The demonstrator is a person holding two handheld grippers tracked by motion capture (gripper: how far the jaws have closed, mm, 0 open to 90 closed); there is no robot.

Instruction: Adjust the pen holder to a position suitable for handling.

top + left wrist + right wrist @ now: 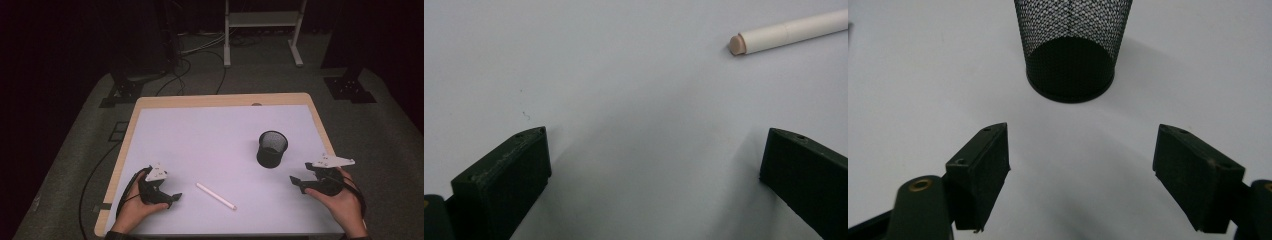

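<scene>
Both tools rest low on the table (150,102), at the near edge, each held in one hand. On the left side, the left tool (172,198) has its jaws wide apart with nothing between them; in the left gripper view only the white sheet (624,75) lies in the gap. A white pen (215,195) lies flat on the sheet just beside this tool, a little to its right, and it is not touching it (its blunt tan end (737,44) points toward the tool in the left gripper view). The pen lies at a slant, its far end toward the left tool and its near end toward the middle of the table.

On the right side, the right tool (296,182) also has its jaws spread and holds nothing. Farther from the person, a black mesh cup (272,148) stands upright, near the right tool but apart from it. In the right gripper view the cup (1071,50) stands straight ahead of the open jaws.
</scene>
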